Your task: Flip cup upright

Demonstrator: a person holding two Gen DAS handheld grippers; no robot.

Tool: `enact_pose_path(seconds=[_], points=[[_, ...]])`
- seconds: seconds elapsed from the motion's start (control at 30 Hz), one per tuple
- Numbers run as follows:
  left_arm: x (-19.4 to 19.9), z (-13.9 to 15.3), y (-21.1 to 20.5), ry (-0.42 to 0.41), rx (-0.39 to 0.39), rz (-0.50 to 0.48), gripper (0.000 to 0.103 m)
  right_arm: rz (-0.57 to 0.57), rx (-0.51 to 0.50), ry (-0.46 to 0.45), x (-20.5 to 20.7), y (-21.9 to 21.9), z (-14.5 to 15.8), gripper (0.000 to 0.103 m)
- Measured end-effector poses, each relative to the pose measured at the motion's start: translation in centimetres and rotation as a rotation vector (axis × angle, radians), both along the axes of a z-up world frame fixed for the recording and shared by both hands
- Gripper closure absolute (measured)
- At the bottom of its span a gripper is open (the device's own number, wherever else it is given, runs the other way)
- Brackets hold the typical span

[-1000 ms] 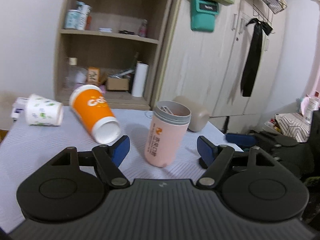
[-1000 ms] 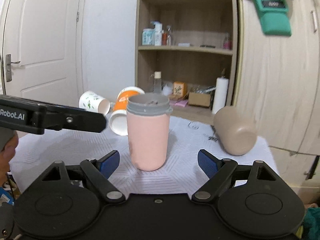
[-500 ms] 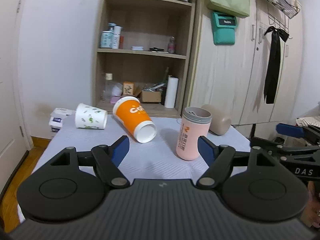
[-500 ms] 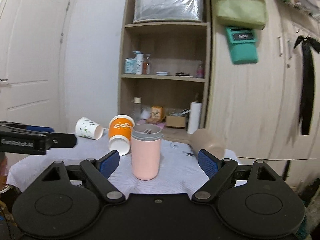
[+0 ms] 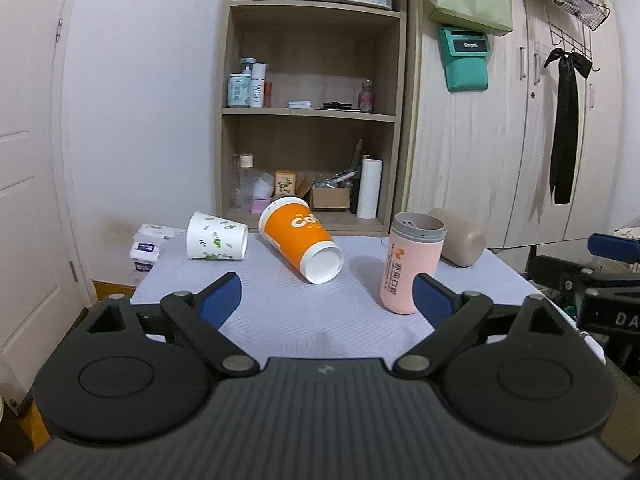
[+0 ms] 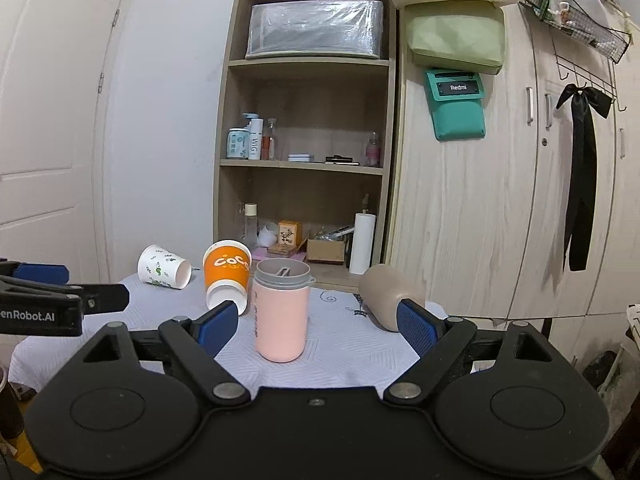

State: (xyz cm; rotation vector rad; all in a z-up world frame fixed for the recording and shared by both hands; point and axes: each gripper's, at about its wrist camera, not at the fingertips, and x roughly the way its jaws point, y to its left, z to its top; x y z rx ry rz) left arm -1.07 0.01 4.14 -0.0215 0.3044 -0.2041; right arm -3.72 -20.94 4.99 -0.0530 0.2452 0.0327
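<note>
While both grippers hang back from the table (image 5: 280, 320) with jaws spread wide and nothing between them, the pink cup (image 6: 281, 312) stands upright near the table's front middle, grey rim up. Three others lie on their sides: an orange cup (image 5: 300, 240) just left of it, a white patterned cup (image 5: 216, 242) further left, and a tan cup (image 5: 460, 236) behind on the right. The left gripper (image 5: 326, 300) faces the gap between orange and pink; the right gripper (image 6: 316, 320) frames the pink cup. Reaching for the orange cup could, I judge, clip the pink one and topple it — they sit close. The tan cup lies near the right edge and might roll off. Open cloth lies in front.
</note>
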Motion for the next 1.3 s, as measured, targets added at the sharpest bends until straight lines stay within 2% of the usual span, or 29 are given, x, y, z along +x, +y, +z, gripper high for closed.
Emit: enact_pose_path(seconds=[0.13,0.37,0.57,0.8,0.93,1.3], points=[[0.1,0.0,0.3,0.010,0.001,0.016,0.001,-0.022,0.027,0.010,-0.1,-0.1,-0.1,0.004],[0.7,-0.3,0.3,0.047,0.023,0.054,0.000,-0.080,0.072,0.045,0.3,-0.6,-0.5,0.000],[1.2,-0.5,0.6,0.084,0.022,0.088,0.000,-0.112,0.071,0.055,0.3,-0.6,-0.7,0.000],[1.5,-1.0,0.0,0.100,0.071,0.118,0.000,-0.162,0.055,0.059,0.3,-0.5,-0.9,0.000],[1.5,-1.1,-0.3,0.099,0.109,0.139,0.000,-0.159,0.051,0.065,0.3,-0.3,-0.9,0.000],[1.7,-1.3,-0.3,0.118,0.123,0.154,0.000,-0.164,0.040,0.072,0.5,-0.2,-1.0,0.000]])
